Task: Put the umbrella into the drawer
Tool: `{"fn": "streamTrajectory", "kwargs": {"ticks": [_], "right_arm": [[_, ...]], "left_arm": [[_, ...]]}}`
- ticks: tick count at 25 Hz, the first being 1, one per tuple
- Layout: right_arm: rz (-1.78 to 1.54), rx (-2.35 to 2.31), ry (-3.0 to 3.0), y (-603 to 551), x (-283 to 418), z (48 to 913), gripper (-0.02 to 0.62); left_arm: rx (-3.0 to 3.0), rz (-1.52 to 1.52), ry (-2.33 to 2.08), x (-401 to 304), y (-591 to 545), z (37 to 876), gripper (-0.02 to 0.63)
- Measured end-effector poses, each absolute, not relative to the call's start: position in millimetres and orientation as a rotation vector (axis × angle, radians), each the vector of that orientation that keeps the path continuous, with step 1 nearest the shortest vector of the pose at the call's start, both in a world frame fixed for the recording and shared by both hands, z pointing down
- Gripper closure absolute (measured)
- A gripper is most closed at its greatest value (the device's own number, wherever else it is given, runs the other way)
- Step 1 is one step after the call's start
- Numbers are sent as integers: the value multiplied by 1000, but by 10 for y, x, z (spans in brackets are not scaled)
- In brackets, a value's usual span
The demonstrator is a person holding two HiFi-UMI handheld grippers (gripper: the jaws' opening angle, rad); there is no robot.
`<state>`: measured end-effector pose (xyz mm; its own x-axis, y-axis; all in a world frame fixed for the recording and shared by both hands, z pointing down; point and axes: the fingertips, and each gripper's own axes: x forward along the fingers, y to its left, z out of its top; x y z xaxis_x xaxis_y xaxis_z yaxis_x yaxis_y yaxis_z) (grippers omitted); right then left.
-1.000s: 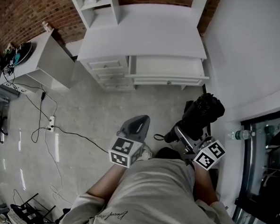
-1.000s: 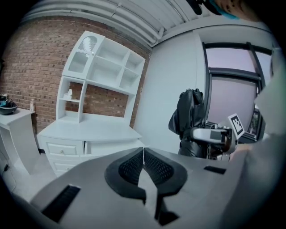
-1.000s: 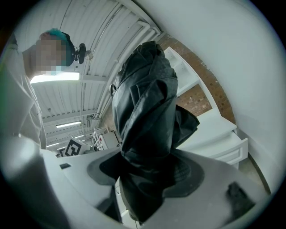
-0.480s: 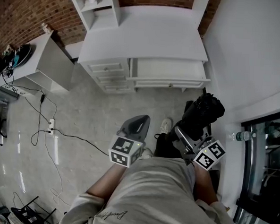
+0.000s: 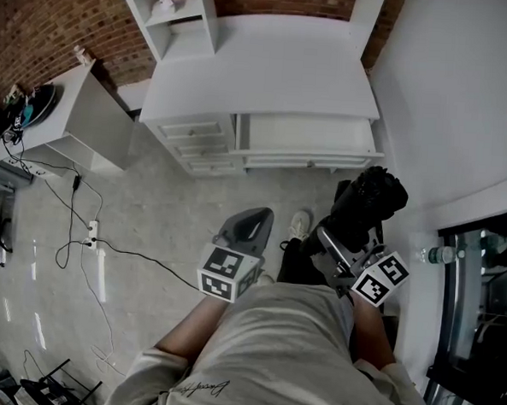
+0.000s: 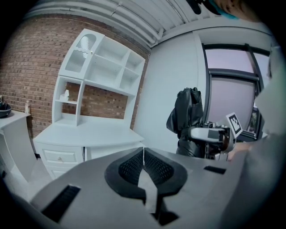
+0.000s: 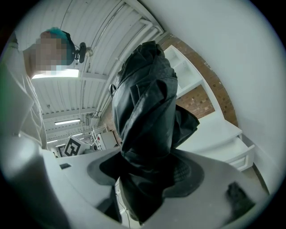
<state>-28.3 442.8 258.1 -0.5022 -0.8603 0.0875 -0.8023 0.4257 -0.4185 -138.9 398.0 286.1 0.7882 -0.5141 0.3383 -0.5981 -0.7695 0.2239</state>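
INVENTORY, largest first

1. Floor point(image 5: 159, 209), x1: pale, speckled.
2. White desk w/ shelf unit point(image 5: 262, 69), x1: set against a brick wall. 3 small drawers point(image 5: 195, 144) are stacked at its left side, all closed.
3. White side cabinet point(image 5: 79, 110), x1: stood left of the desk, apart from it.
4. Person point(image 5: 270, 352), x1: seen from above, light T-shirt, facing the desk.
5. Wide drawer point(image 5: 313, 134), x1: pulled out from under the desk top, right of the small drawers.
6. Umbrella point(image 5: 369, 200), x1: black, folded, fabric bunched. It is held over the floor, in front of the drawer and outside it, not touching the desk.
7. Grippers, x2:
 - Right gripper point(image 5: 337, 237): clamped on the umbrella's lower end. In the right gripper view the fabric is seen filling the gap btwn the jaws, w/ the rest of the umbrella rising beyond them.
 - Left gripper point(image 5: 250, 225): held left of the right one, pointed at the desk. Jaws are pressed together in the left gripper view, nothing btwn them.
8. Marker cubes, x2: one per gripper, left point(image 5: 226, 274) and right point(image 5: 381, 279).
9. Shoe point(image 5: 300, 224), x1: pale, seen btwn the two grippers.
10. Power strip point(image 5: 92, 227), x1: white, on the floor at left, w/ a black cable point(image 5: 139, 246) run from it.
11. Bottle point(image 5: 434, 253), x1: clear, at the far right by a dark window frame.
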Motion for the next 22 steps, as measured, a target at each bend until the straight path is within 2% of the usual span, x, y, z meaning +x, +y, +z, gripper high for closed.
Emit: {"fn": "streamTrajectory", "kwargs": {"ticks": [7, 22], "right_arm": [[-660, -1461, 2548, 4034, -84, 2717, 328], [-694, -1373, 2682, 2379, 728, 2761, 328]], "left_arm": [[2655, 353, -844, -1169, 3605, 2921, 589], [2599, 335, -942, -369, 2088, 2929, 589]]}}
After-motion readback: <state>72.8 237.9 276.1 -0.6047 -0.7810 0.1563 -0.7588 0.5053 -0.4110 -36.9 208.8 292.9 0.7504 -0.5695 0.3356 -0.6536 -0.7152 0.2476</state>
